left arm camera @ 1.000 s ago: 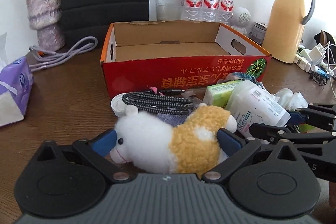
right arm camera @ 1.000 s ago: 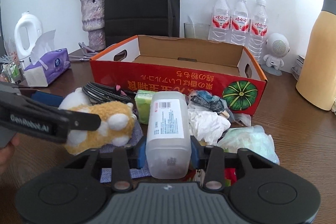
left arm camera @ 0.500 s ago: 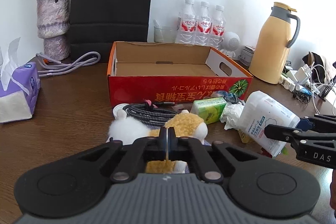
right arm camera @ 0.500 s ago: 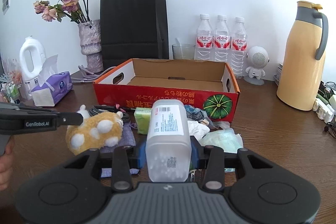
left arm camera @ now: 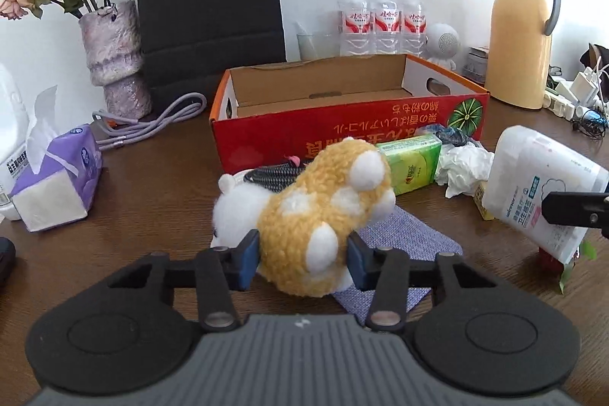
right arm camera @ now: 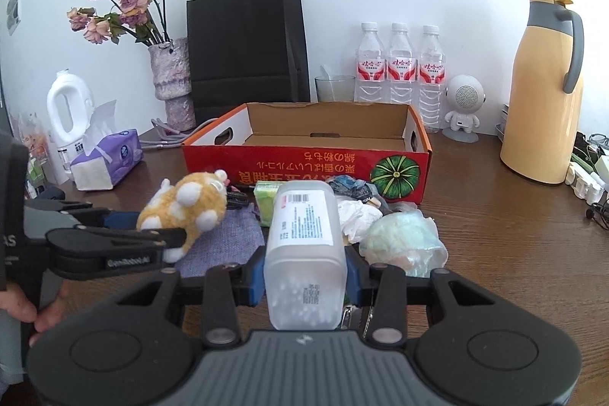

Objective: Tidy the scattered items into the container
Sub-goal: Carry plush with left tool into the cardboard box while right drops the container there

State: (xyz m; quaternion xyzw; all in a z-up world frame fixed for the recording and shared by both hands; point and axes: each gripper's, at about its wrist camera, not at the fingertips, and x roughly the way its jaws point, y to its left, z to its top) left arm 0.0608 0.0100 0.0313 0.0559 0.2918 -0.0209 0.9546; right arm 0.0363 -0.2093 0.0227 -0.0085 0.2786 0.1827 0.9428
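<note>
The left gripper (left arm camera: pixel 303 253) has its 2 blue pads pressed into the rump of a yellow-and-white plush toy (left arm camera: pixel 323 204); the jaws have just been opening, and now stand at a middling width with the toy squeezed between them. The toy is lifted off the wooden table (left arm camera: pixel 152 185), head pointing left, above a grey-purple cloth pouch (left arm camera: pixel 411 246). The right gripper (right arm camera: pixel 304 278) is clamped at a moderate width on a translucent white tub (right arm camera: pixel 304 246) with a printed label on top, held lengthwise along the fingers and clear of the table. From the right wrist camera, part of the hand (right arm camera: pixel 26 307) carrying the left gripper shows at the left edge.

Beyond the toy lie a coiled braided cable (left arm camera: pixel 272 175), a green tissue pack (left arm camera: pixel 413 166) and a crumpled white paper (left arm camera: pixel 464 166); a pale green plastic wad (right arm camera: pixel 403 240) sits right of the tub, and what seems to be a dark wrapper (right arm camera: pixel 354 189) lies nearer the box, though it is hard to make out.

Behind this clutter stands the container, a red cardboard box (left arm camera: pixel 342 136) with a pumpkin picture, open on top, with only its bare floor showing. Further out are a purple tissue box (left arm camera: pixel 57 177), a vase of dried roses (left arm camera: pixel 112 52), a black paper bag (left arm camera: pixel 209 6), 3 water bottles (left arm camera: pixel 380 18) and a yellow thermos jug (left arm camera: pixel 521 33).
</note>
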